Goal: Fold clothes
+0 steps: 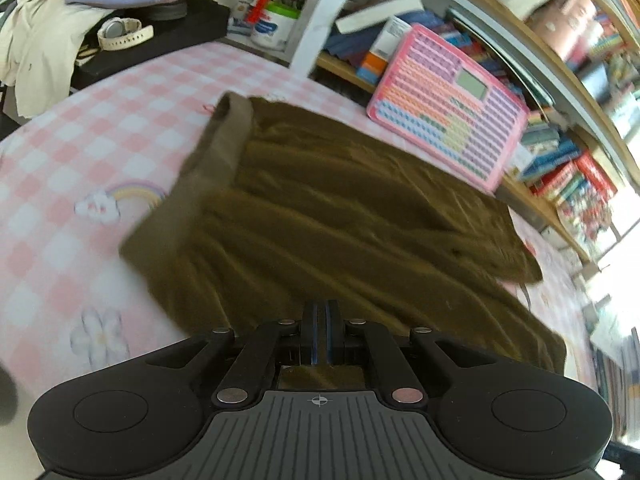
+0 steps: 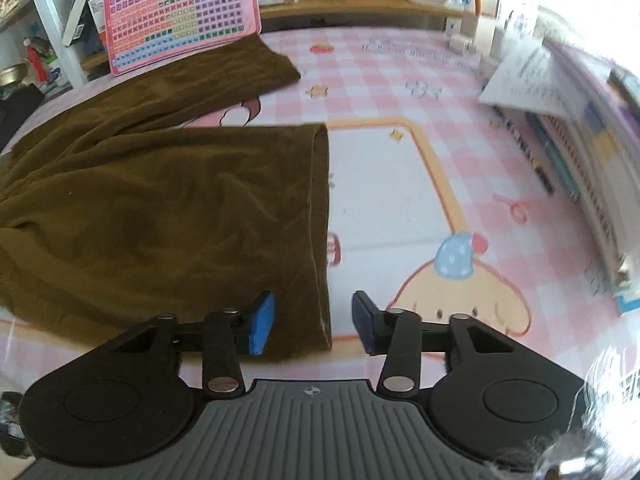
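Note:
Brown shorts (image 1: 340, 208) lie spread on the pink checked mat (image 1: 80, 160), waistband at the far left in the left wrist view. My left gripper (image 1: 321, 320) is shut, its blue pads pressed together on the near edge of the shorts. In the right wrist view the shorts (image 2: 160, 208) show both legs, the near leg's hem running toward me. My right gripper (image 2: 313, 320) is open, its fingers straddling the near corner of that hem just above the mat (image 2: 400, 184).
A pink toy keyboard (image 2: 180, 12) leans against the bookshelf behind the shorts. Books and boxes (image 1: 560, 168) fill the shelves. Papers and notebooks (image 2: 540, 80) lie at the mat's right edge. A watch (image 1: 124, 32) and pale clothes (image 1: 36, 48) sit at the far left.

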A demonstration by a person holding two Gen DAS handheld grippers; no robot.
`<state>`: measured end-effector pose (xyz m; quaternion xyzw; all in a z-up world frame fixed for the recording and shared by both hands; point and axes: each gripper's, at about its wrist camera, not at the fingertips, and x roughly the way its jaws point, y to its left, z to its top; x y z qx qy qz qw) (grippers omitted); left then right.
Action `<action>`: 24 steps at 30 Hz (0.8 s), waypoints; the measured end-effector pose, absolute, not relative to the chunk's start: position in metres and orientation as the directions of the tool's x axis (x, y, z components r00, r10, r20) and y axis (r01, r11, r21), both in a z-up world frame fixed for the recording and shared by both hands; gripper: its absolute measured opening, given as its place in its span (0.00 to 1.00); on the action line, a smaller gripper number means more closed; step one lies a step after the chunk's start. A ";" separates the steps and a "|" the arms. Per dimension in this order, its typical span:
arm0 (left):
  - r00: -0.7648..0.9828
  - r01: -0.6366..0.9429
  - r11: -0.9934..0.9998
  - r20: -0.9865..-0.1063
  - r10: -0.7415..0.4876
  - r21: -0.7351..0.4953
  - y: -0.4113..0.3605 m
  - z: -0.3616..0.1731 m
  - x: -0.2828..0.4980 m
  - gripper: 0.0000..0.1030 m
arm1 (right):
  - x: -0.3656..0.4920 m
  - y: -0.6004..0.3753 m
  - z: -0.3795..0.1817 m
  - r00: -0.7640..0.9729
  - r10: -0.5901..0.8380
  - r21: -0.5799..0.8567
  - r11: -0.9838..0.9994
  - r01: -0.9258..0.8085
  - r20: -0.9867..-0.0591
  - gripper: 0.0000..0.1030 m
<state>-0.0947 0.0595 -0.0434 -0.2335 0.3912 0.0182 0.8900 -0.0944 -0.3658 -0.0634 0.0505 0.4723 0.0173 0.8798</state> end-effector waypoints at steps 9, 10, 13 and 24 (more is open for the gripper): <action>0.706 -0.245 0.864 -0.691 -0.152 -0.440 0.027 -0.031 -0.156 0.06 | -0.100 -0.373 -0.068 0.551 0.150 0.166 0.986 -0.021 -0.821 0.27; 0.707 -0.257 0.858 -0.691 -0.147 -0.445 0.028 -0.031 -0.160 0.06 | -0.102 -0.377 -0.067 0.550 0.156 0.180 0.984 -0.010 -0.820 0.27; 0.706 -0.296 0.838 -0.696 -0.131 -0.458 0.030 -0.034 -0.169 0.06 | -0.107 -0.389 -0.067 0.549 0.167 0.206 0.978 0.010 -0.819 0.28; 0.694 -0.285 0.846 -0.706 -0.143 -0.451 0.022 -0.031 -0.167 0.06 | -0.098 -0.366 -0.067 0.558 0.154 0.085 0.985 -0.148 -0.815 0.07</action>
